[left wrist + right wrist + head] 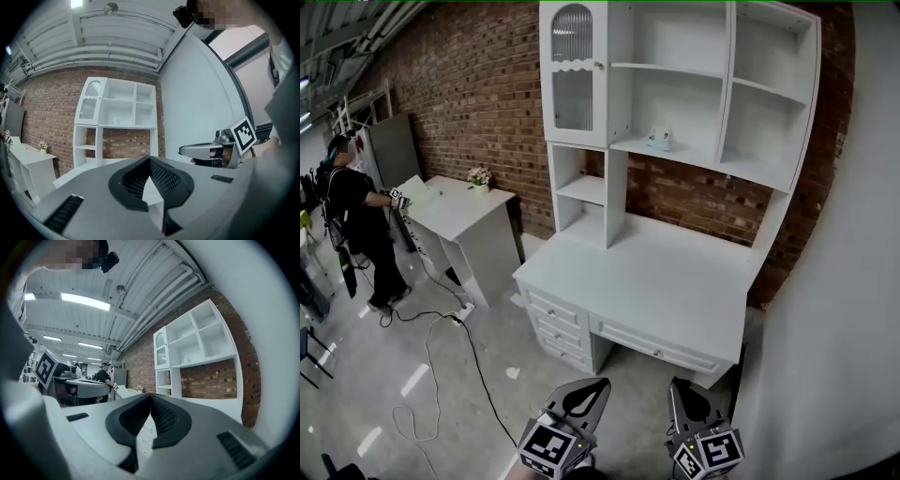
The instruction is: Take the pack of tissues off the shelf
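approach step, nothing grasped yet. left gripper and right gripper held low, well short of the desk, jaws pressed together and empty. small pale item on the middle shelf, probably the pack of tissues. next: move closer, raise a gripper, open it, close on the pack.
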Motion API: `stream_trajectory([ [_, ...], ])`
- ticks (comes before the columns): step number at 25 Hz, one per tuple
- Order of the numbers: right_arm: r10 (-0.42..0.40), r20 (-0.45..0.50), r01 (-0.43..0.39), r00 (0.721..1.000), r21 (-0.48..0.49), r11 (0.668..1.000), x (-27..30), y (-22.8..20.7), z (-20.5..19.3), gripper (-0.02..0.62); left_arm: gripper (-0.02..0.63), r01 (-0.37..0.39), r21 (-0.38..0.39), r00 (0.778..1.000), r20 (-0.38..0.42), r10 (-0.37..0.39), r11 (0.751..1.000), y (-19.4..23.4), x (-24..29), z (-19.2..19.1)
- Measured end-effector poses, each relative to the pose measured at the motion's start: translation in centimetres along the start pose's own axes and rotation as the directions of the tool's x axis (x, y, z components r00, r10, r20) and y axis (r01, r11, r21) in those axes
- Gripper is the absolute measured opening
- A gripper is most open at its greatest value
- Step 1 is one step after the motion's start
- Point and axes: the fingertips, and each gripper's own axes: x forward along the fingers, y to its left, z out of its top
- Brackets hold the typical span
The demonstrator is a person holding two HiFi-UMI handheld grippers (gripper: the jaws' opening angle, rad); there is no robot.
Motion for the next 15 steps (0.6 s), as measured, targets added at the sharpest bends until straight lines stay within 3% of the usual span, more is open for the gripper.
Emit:
stream_trajectory([
  [5, -0.063, 0.003, 0.063, 0.998, -0.004, 0.998, 6.9, 0.4, 0.9, 0.008, 0.012, 0.046, -0.005, 0.999, -0.002, -0.046, 0.999, 7.4, 1.9, 0.8],
  [10, -0.09, 0.015, 0.09, 0.996, -0.03, 0.995, 12.3, 1.5, 2.2, 0.008, 0.012, 0.042, -0.004, 0.999, -0.008, -0.042, 0.999, 14.0, 3.0, 1.5],
  [15, -0.114, 0.013, 0.115, 0.993, -0.046, 0.992, 16.3, 0.9, 2.3, 0.008, 0.012, 0.051, -0.022, 0.999, 0.008, -0.051, 0.998, 17.7, 4.9, 1.6],
])
